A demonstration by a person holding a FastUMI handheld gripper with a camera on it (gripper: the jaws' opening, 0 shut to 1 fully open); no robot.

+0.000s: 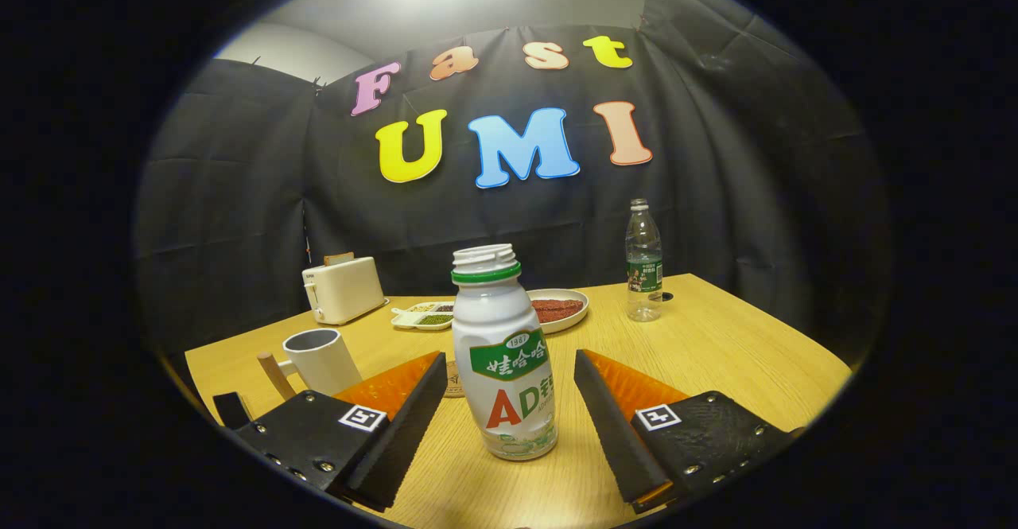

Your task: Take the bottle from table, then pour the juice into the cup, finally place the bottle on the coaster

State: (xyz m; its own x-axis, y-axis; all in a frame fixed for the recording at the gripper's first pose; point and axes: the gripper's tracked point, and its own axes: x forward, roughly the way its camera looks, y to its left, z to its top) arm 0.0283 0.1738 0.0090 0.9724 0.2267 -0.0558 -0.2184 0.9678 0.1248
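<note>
A white juice bottle (505, 354) with a green neck ring and no cap stands upright on the wooden table (716, 354), between my two fingers. My gripper (509, 370) is open, with a gap on each side of the bottle; neither finger touches it. A white cup (320, 359) with a wooden handle stands just beyond the left finger. Part of a round coaster (454, 379) peeks out behind the bottle, between it and the left finger.
A white toaster (343, 289) sits at the far left of the table. A divided tray (424, 316) and a plate of reddish food (559, 309) lie behind the bottle. A clear water bottle (643, 262) stands at the far right.
</note>
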